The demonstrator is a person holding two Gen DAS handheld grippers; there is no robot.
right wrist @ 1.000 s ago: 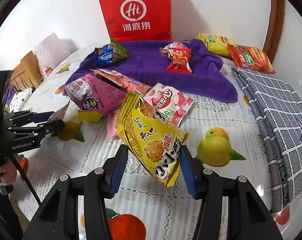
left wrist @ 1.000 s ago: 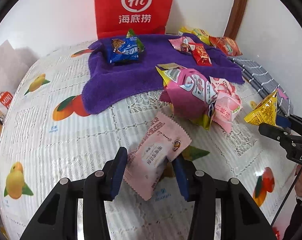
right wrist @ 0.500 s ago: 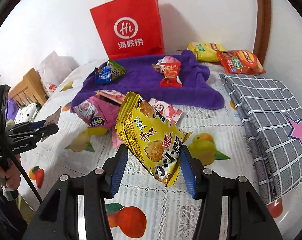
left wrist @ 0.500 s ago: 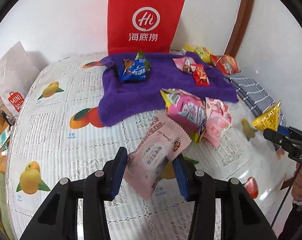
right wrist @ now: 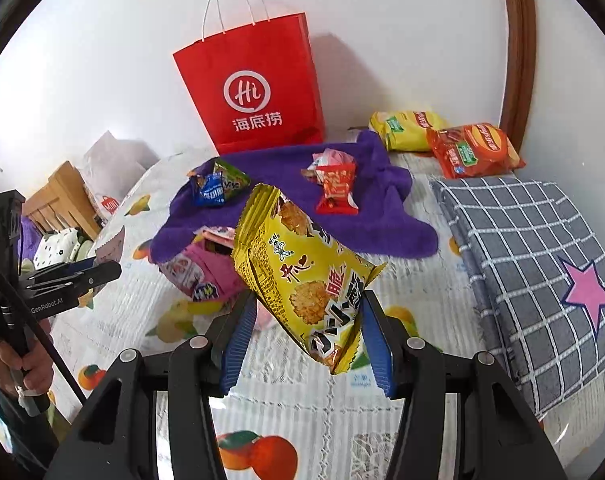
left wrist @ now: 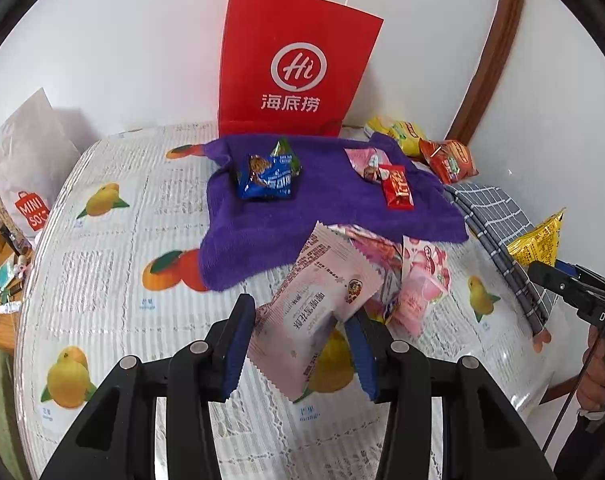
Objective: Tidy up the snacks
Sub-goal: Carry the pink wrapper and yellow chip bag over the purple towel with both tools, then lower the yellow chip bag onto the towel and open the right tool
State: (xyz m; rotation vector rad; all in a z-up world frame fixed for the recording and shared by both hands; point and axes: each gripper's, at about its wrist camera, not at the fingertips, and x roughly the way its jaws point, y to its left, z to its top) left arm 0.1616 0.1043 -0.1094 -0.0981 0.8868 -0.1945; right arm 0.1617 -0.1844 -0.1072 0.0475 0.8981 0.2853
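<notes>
The left gripper (left wrist: 298,344) pinched a pale pink flat snack packet (left wrist: 316,304) between its blue pads, held above the fruit-printed tablecloth (left wrist: 102,280). The right gripper (right wrist: 308,340) clamped a yellow crinkled rice-cracker bag (right wrist: 302,280), also lifted off the cloth. Behind them lay a purple towel (left wrist: 322,216) bearing small snacks, with a red paper shopping bag (right wrist: 254,88) against the wall.

Using the purple towel (right wrist: 382,216) as the landmark: its middle is bare, so there's room between the blue packet (right wrist: 212,188) on its left and the red packet (right wrist: 336,192) on its right. Behind it the red bag (right wrist: 254,88) blocks the way. The near edge is crowded by a pink snack pile (right wrist: 198,272). Right of it, chip bags (right wrist: 446,140) and a grey checked cloth (right wrist: 534,248).
</notes>
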